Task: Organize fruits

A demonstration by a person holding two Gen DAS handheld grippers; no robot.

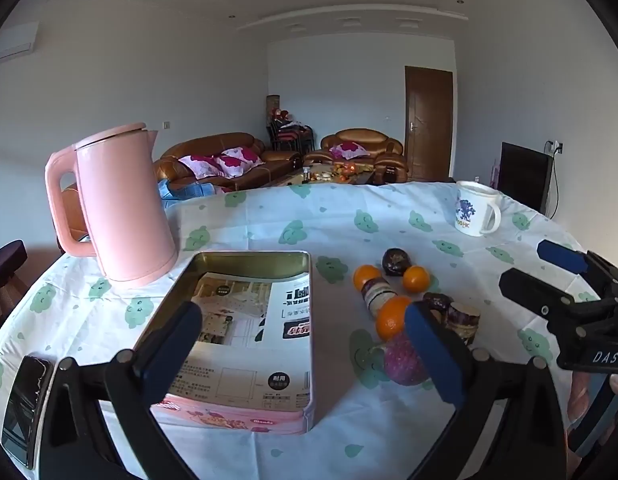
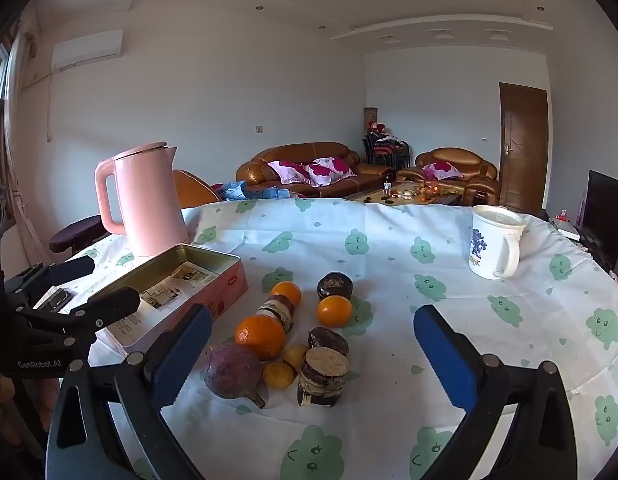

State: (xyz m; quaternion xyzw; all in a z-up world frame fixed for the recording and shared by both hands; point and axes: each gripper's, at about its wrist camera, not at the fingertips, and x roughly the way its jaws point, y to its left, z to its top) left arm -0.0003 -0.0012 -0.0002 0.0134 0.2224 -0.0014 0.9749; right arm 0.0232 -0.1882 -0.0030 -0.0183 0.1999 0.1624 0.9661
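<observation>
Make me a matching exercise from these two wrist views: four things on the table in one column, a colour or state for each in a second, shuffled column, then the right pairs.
Things
1. kettle
2. tin box
3. mug
4. largest orange

Colour or state
A. white with a blue print, handle to the right
B. lidless, printed paper lying inside
C. pink, lid shut, standing behind the tin
D. lying against a purple fruit

Pairs: 1-C, 2-B, 3-A, 4-D
</observation>
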